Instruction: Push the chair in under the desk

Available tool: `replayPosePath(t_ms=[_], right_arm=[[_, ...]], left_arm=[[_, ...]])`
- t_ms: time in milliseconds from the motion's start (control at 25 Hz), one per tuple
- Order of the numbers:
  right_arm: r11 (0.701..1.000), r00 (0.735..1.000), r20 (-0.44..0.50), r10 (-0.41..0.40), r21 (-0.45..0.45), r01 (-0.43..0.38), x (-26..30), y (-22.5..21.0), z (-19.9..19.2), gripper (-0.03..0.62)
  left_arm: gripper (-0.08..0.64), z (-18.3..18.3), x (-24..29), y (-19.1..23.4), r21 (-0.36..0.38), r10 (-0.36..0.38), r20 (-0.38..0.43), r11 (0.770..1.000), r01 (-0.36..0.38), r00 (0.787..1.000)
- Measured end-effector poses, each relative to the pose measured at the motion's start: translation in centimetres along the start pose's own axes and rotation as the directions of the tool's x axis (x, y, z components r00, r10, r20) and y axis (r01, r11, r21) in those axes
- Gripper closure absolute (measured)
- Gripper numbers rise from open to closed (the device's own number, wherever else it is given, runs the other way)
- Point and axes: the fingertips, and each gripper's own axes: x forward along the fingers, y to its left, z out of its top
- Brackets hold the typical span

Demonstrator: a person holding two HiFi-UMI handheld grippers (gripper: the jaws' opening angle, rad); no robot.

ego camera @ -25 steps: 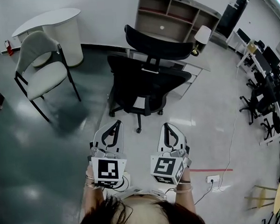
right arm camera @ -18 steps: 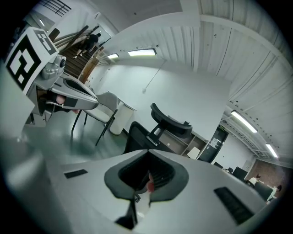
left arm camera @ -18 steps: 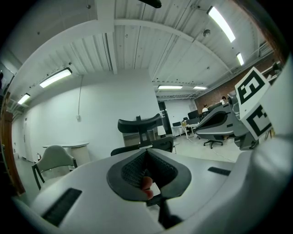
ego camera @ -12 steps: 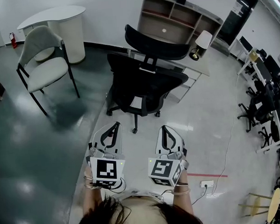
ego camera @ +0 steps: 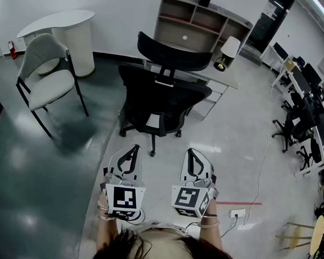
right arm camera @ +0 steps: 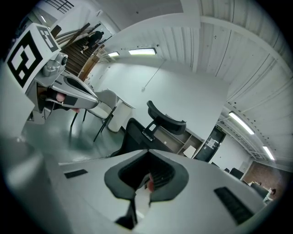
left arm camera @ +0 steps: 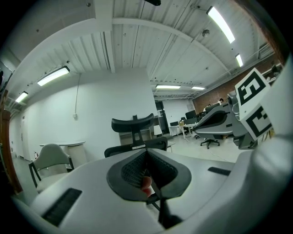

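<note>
Head view. Left gripper (ego camera: 132, 149) and right gripper (ego camera: 191, 153) side by side at 6 o'clock, both pointing toward 12. Jaws of each pressed together, nothing between them. Black office chair (ego camera: 163, 102) at 12 o'clock of grippers, well apart, untouched, backrest turned toward person. Desk (ego camera: 222, 78) just behind chair, at its 1 o'clock, bearing lamp (ego camera: 229, 46). Shelf unit (ego camera: 200, 24) beyond desk. White chair (ego camera: 46, 78) at 10 o'clock, on dark floor (ego camera: 23, 177).
</note>
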Motion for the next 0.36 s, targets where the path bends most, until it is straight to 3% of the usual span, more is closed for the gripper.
replayPosePath(t_ms=[360], right_arm=[[0.999,0.999,-0.018,-0.047,-0.020,0.046,1.0,-0.7,-0.3,0.569]], left_arm=[[0.548,0.0,2.1,0.3,-0.020,-0.035,0.022,0.999,0.036,0.999]])
